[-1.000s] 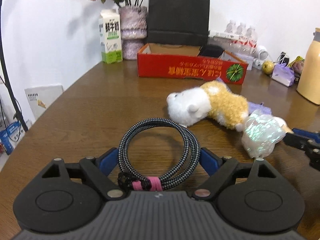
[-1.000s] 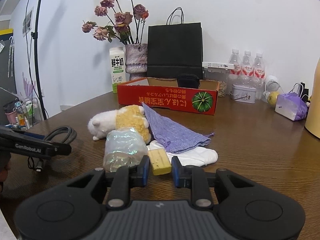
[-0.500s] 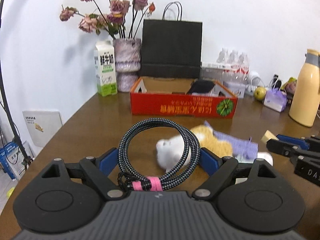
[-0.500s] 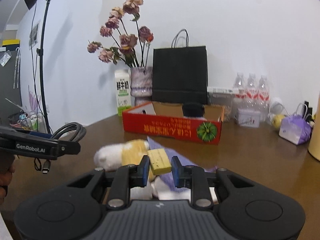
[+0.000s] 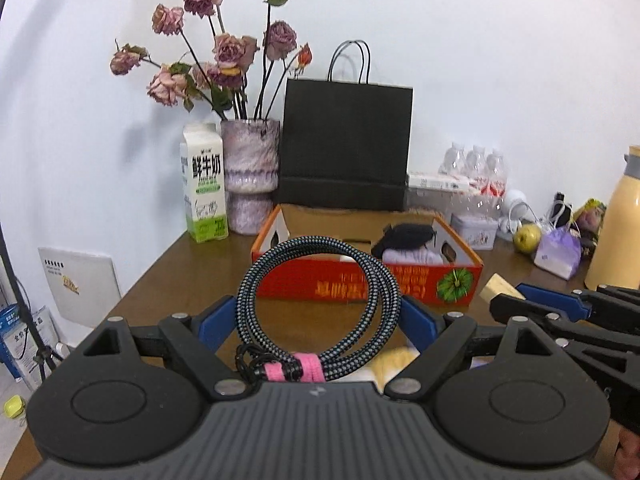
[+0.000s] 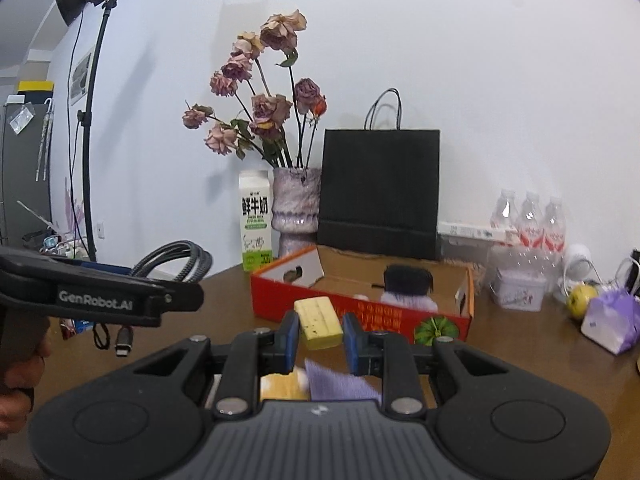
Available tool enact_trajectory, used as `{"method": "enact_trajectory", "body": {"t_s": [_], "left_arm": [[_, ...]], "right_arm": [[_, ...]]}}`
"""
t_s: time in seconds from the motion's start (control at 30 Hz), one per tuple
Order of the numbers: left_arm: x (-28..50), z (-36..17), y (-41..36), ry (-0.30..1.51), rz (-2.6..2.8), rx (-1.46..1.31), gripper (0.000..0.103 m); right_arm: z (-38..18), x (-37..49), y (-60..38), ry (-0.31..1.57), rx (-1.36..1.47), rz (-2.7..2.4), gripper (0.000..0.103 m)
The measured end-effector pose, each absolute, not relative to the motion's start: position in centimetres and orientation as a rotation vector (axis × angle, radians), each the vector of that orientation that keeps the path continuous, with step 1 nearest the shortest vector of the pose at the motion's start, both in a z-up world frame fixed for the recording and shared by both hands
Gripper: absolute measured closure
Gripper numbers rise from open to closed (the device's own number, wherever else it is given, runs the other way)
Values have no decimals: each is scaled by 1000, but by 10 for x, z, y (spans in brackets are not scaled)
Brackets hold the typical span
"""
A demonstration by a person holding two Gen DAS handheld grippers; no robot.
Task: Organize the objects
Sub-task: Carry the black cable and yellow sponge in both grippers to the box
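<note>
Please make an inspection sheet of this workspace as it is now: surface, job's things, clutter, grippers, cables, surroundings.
Surface: brown wooden table, partly covered.
Job's things: red box holds a black item and a pale purple one; plush toy and purple cloth lie below the grippers.
Clutter: milk carton, vase of dried roses, black bag, water bottles, tin, apple, purple pouch, yellow flask.
Grippers: left gripper shut on the coiled cable; right gripper shut on the yellow sponge.
Cables: the cable's plug hangs loose.
Surroundings: white wall, light stand.
</note>
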State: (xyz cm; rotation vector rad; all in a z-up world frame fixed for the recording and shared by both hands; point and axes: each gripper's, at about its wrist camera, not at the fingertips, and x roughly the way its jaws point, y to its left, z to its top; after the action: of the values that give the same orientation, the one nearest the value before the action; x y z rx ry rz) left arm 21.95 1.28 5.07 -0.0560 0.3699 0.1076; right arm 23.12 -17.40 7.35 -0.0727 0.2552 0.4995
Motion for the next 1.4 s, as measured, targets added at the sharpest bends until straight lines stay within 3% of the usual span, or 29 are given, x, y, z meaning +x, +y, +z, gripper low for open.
{"method": "enact_trajectory", "body": {"t_s": [1.4], "left_arm": [[440, 72, 49, 355, 115, -120, 16]], "right_arm": [[86, 459, -119, 320, -99, 532, 81]]}}
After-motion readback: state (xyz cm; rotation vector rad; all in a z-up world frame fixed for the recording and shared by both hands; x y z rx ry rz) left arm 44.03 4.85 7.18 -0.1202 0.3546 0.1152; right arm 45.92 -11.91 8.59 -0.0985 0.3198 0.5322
